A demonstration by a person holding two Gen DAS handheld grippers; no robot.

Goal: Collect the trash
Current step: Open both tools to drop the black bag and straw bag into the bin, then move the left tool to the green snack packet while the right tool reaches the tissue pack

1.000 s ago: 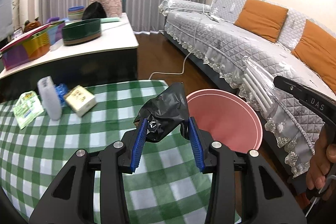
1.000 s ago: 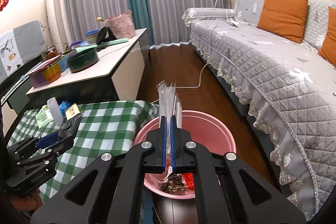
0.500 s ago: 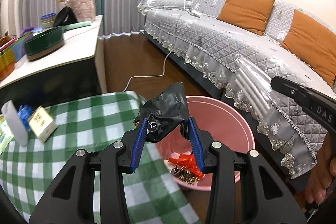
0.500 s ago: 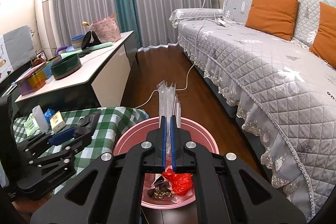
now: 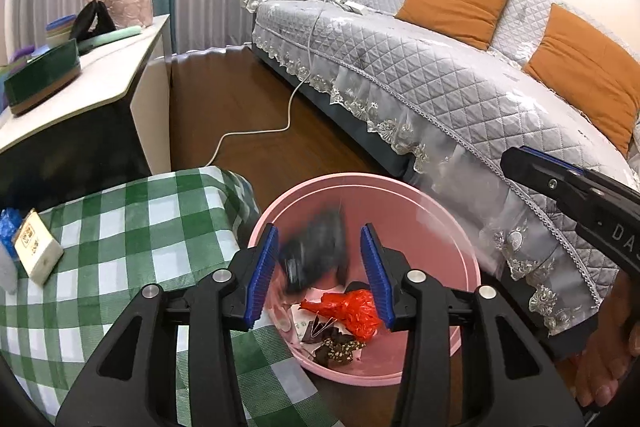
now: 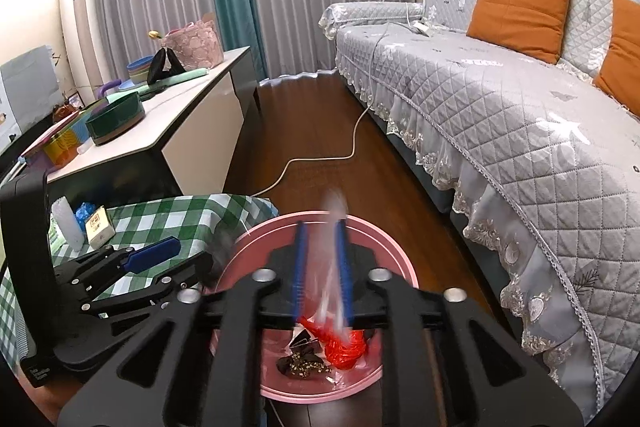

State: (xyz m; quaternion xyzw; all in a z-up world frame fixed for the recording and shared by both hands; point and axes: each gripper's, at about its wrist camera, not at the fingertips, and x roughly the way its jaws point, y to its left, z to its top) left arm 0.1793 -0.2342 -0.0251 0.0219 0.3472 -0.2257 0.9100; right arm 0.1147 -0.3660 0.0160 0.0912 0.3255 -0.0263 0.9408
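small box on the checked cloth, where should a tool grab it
Take the small box across its two long sides, coming from above. It lies flat on the green checked cloth, printed face up, slightly angled. A blue wrapper crowds its far end, so the long sides seem freest.

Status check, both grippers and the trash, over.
Left gripper opening, black bag dropping free. Right gripper opening, clear wrapper slipping through. Both over pink basin; nothing blocking.

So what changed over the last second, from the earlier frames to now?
Both grippers let go over the pink basin. The left gripper, jaws opening, dropped the black bag, now a falling blur. The right gripper, jaws opening, released the clear wrapper, slipping down between them. The red bag stays in the basin.
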